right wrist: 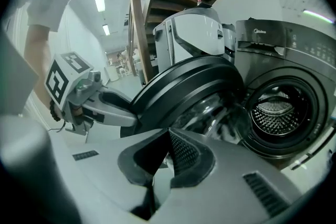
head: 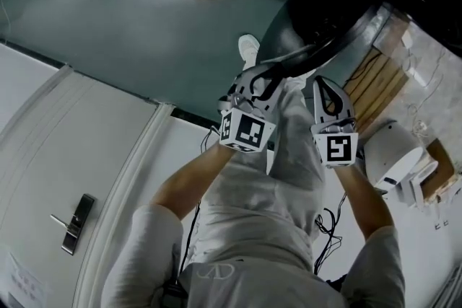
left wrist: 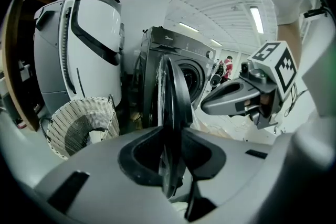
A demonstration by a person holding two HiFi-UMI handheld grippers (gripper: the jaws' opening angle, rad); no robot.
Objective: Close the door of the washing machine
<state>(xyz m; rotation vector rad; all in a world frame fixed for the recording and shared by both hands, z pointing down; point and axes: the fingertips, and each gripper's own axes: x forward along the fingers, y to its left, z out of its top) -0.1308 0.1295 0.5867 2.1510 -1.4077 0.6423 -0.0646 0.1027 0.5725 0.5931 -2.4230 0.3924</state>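
Left gripper (left wrist: pixel 170 153) is on it: its jaws are clamped on the rim of the round, black-framed glass door (left wrist: pixel 171 89), gripping it edge-on. The door stands swung out, well clear of the dark grey front-loading washing machine (right wrist: pixel 286 55), and the steel drum (right wrist: pixel 275 115) sits fully exposed. Right gripper (right wrist: pixel 167 159) has its jaws pressed together with nothing between them, hanging just beside the door's inner face. Over to the left, a white wicker basket (left wrist: pixel 79 123) sits on the floor below a tall white appliance (left wrist: pixel 79 44).
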